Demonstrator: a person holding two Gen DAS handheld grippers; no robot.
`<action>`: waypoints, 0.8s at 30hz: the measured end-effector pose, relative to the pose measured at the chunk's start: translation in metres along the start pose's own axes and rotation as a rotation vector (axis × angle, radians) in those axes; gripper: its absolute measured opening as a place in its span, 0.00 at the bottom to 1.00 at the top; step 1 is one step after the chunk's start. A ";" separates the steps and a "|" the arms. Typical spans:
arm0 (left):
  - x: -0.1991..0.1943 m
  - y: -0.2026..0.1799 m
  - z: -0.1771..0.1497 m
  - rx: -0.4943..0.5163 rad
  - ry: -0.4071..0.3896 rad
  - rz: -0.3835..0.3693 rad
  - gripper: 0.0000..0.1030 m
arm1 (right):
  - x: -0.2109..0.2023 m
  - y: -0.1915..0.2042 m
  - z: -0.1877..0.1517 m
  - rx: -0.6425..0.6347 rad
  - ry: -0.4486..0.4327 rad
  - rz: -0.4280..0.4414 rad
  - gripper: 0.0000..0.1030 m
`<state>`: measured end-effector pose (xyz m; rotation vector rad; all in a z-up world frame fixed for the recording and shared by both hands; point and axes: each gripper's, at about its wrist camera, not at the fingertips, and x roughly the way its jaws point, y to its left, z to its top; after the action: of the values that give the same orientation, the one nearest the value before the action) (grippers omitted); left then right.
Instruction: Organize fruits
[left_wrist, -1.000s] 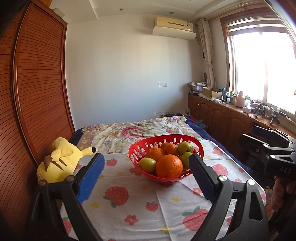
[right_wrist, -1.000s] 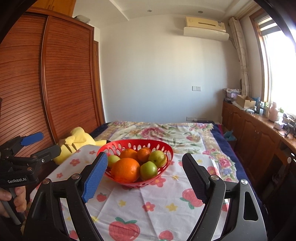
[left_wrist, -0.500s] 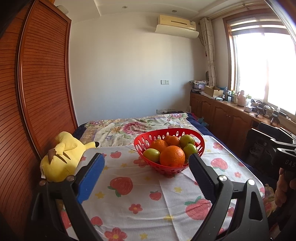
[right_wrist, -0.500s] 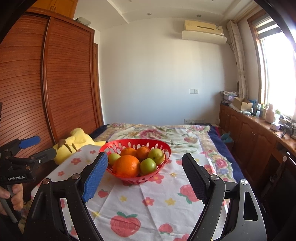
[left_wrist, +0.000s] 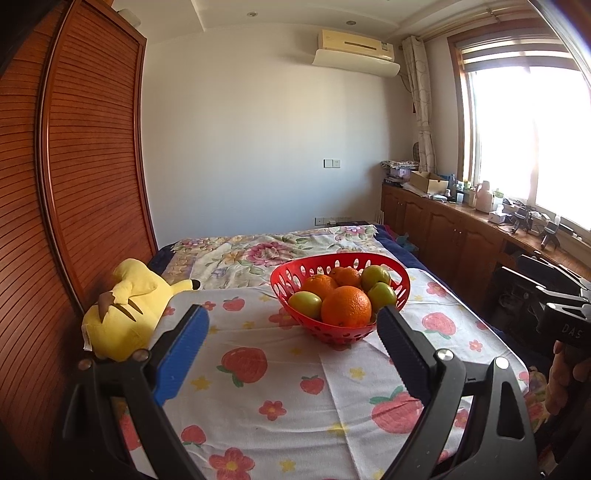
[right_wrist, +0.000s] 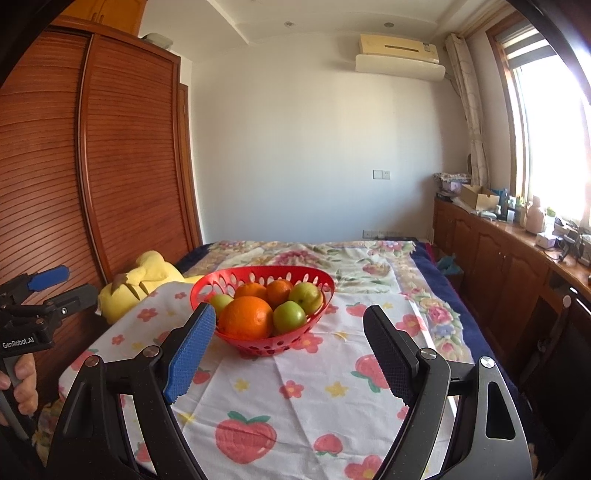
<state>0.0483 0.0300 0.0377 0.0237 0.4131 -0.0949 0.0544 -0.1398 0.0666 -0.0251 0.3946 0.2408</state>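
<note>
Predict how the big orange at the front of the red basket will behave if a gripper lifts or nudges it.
The big orange looks round, so it would probably roll once freed. Sitting atop the pile in the red basket, nudging it may shift the neighbouring green fruit. Its dimpled skin likely grips well.

Bright daylight from the wood-framed window (left_wrist: 524, 125) on the right, blown out to white glare in both views. Soft shadows under the red perforated plastic basket (right_wrist: 262, 341) on the strawberry-print cloth (right_wrist: 295, 398). Sharp focus throughout, no motion blur. Strong fisheye bending of the brown slatted wardrobe (left_wrist: 74, 192), with dark vignetting in the corners.
</note>
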 end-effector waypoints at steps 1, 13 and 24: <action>0.001 0.000 -0.001 -0.001 0.002 0.000 0.90 | 0.000 0.000 0.000 0.000 0.000 -0.001 0.81; 0.000 -0.001 -0.002 0.003 -0.002 -0.003 0.90 | 0.001 -0.002 -0.001 0.000 -0.002 -0.001 0.81; -0.004 -0.003 -0.001 0.008 -0.008 0.003 0.90 | 0.001 -0.003 -0.002 0.001 -0.003 -0.002 0.81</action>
<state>0.0446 0.0276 0.0387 0.0316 0.4046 -0.0940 0.0551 -0.1425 0.0649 -0.0245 0.3918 0.2383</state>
